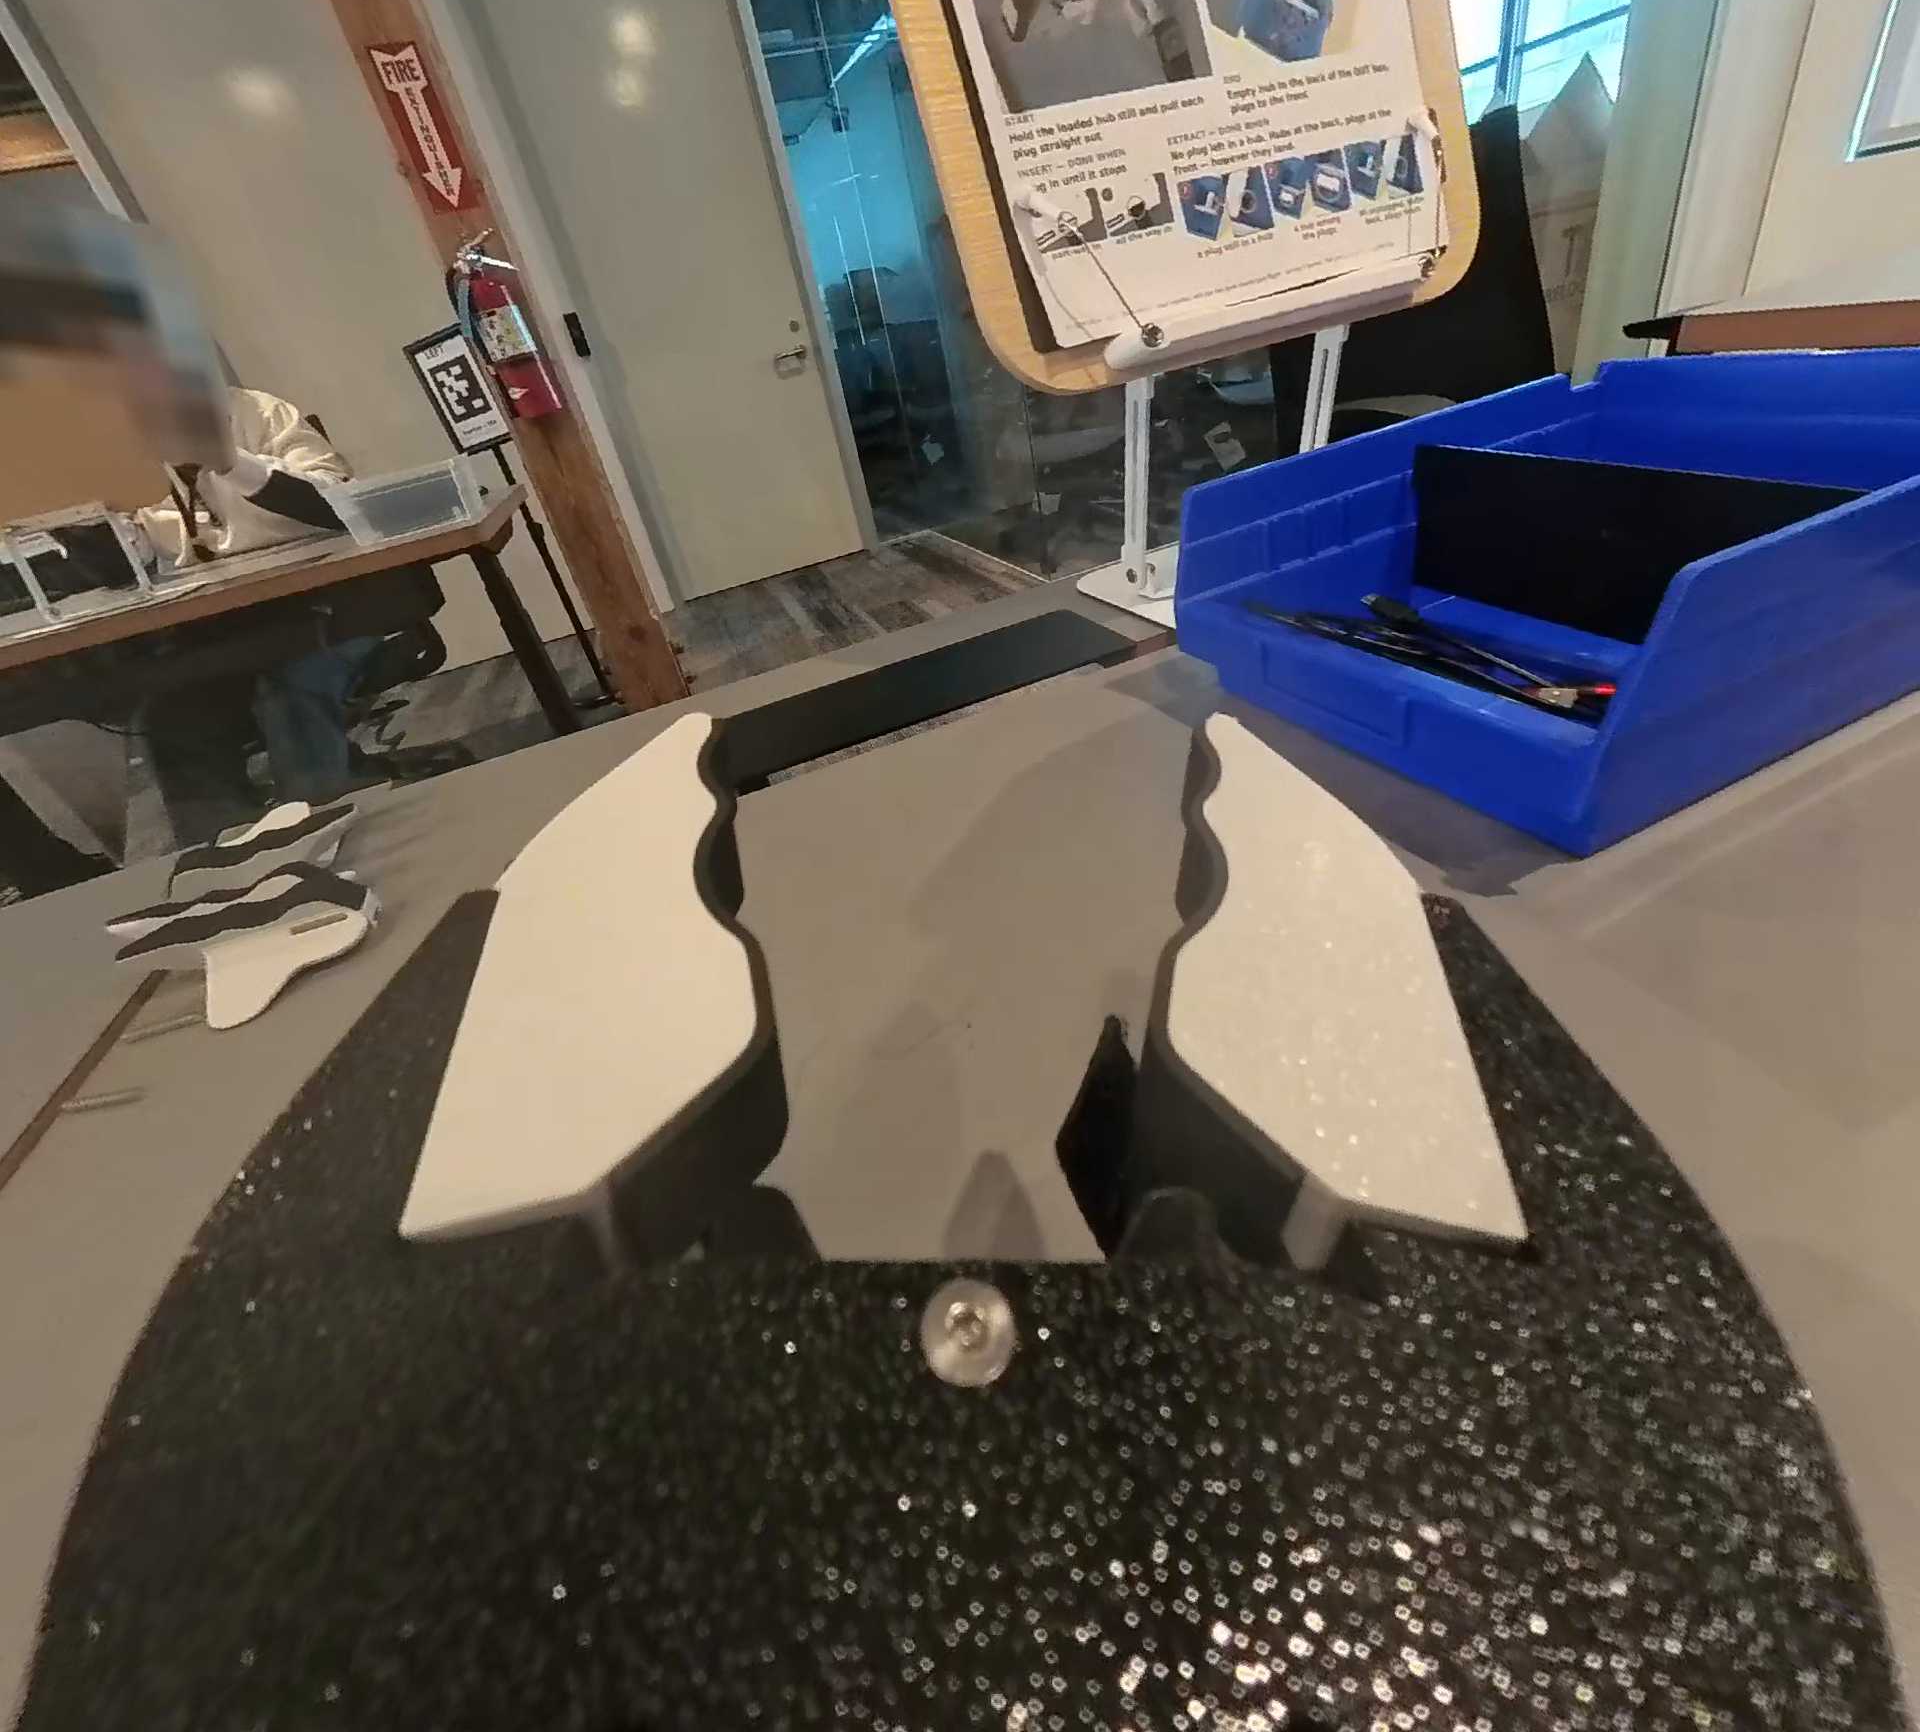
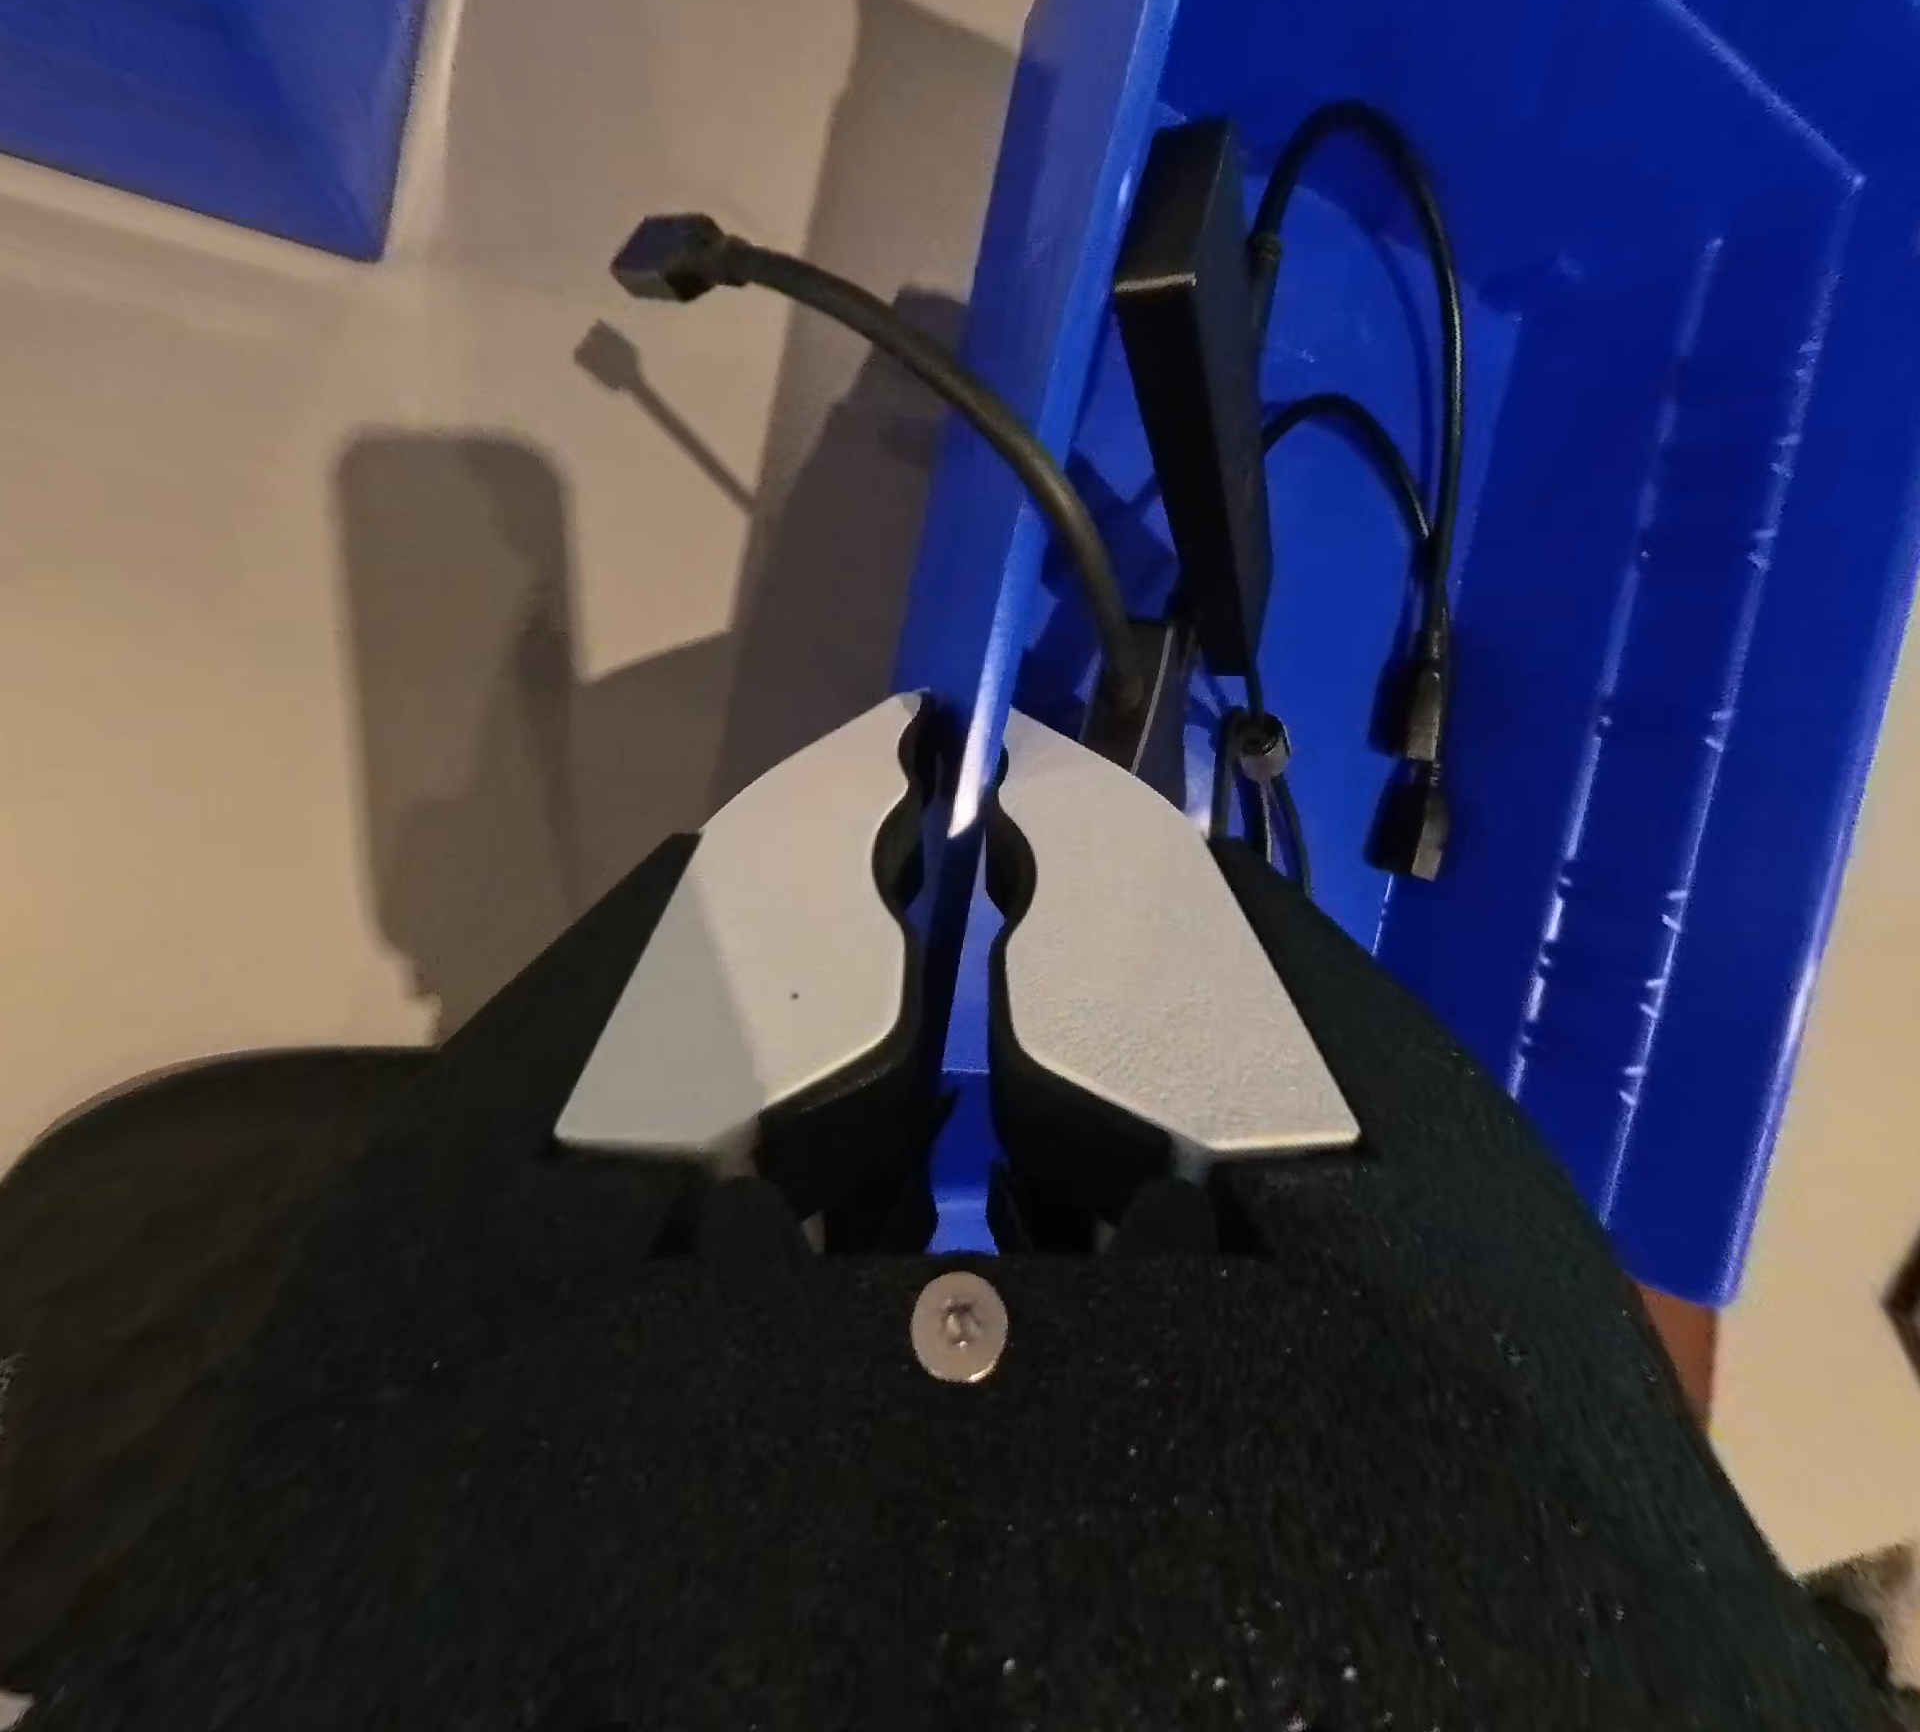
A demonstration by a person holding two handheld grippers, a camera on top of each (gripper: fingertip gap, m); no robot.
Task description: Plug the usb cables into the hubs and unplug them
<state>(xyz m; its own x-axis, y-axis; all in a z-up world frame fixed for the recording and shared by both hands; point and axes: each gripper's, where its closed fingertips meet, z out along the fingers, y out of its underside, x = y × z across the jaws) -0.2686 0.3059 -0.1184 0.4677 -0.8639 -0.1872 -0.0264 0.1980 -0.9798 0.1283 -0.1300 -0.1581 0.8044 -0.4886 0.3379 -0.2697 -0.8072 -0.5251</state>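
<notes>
Hub (image 2: 1195,394) inside blue bin (image 2: 1351,20), beyond right claw (image 2: 961,747)

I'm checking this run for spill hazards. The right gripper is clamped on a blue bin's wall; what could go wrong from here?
1. The right gripper pinches only the thin wall of the tilted blue bin; it could slip or twist.
2. The black hub and loose cables inside may slide or tumble out.
3. One cable end already hangs over the rim and could snag.
</notes>
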